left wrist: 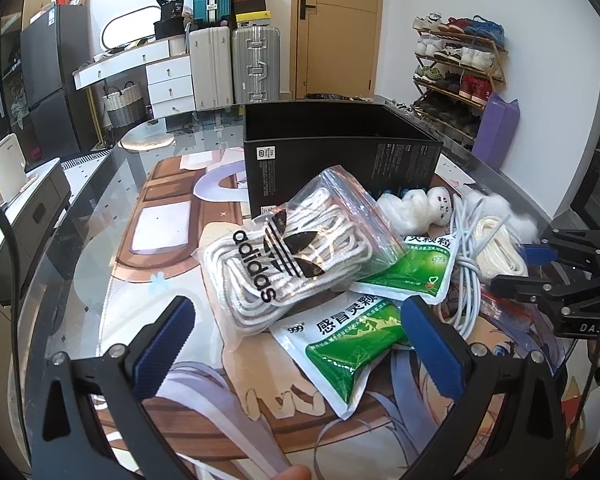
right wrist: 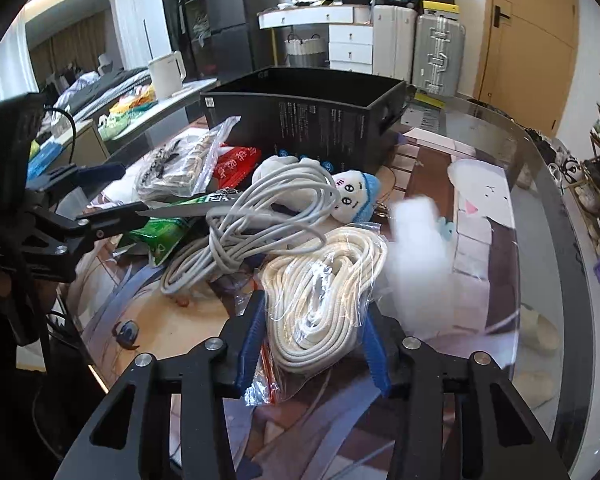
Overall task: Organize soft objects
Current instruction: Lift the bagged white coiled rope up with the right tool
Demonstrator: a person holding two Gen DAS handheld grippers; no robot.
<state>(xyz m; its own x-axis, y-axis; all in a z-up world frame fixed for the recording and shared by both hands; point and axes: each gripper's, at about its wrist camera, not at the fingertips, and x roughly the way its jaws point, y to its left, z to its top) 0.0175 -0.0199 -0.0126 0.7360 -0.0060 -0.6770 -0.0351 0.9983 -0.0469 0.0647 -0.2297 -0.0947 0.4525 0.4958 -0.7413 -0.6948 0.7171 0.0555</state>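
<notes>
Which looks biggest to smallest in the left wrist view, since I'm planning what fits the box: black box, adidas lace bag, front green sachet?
1. black box, though it lies farthest.
2. adidas lace bag.
3. front green sachet, nearest the camera, so its true size may be smaller than it looks.

Probably a home: suitcases (left wrist: 256, 62), shoe rack (left wrist: 456, 68), drawers (left wrist: 169, 80), wooden door (left wrist: 336, 28).

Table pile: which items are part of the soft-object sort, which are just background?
Job:
black box
adidas lace bag
cream lace bag, clamped in right gripper
green sachets
white cable
plush doll

Background:
suitcases
shoe rack
kettle
</notes>
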